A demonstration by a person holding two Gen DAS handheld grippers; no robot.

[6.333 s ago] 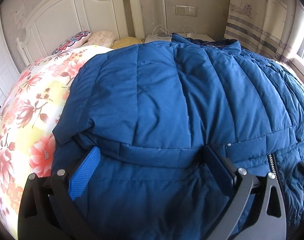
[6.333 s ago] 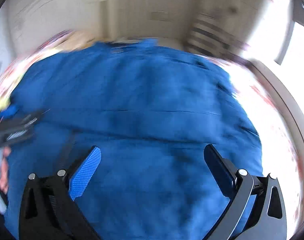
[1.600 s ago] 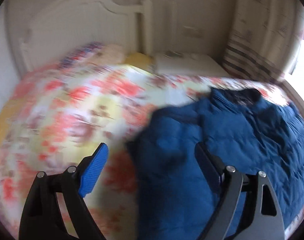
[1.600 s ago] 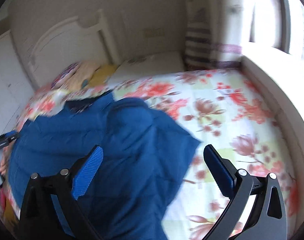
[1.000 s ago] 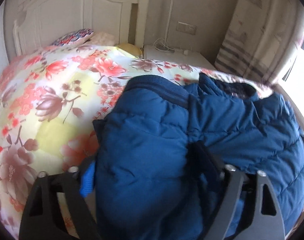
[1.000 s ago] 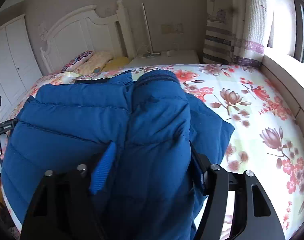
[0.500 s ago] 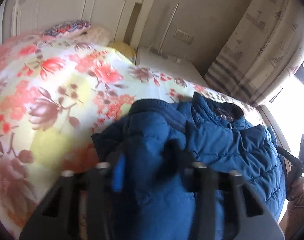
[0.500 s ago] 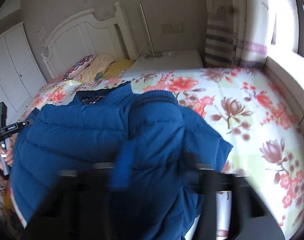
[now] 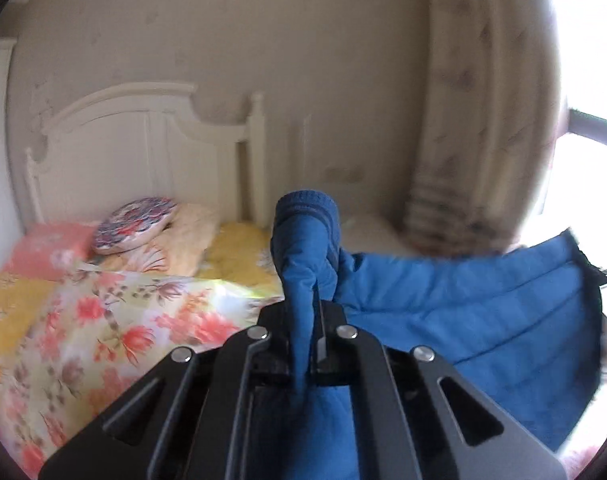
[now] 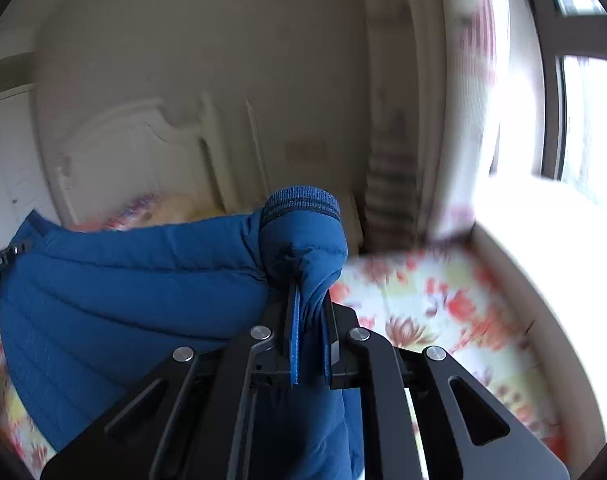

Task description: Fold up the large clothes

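Two tools [image 9: 303,320] [image 10: 308,312] clamped on blue jacket [image 9: 463,312], above floral bedspread [image 9: 103,320] near white headboard [image 9: 135,152].

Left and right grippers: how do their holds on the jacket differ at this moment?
The left gripper pinches a thin fold below one ribbed cuff, with the jacket stretching off to its right. The right gripper clamps a thicker bunch below the other cuff, with the jacket spreading to its left. Both are shut on the fabric, holding it lifted above the floral bedspread.
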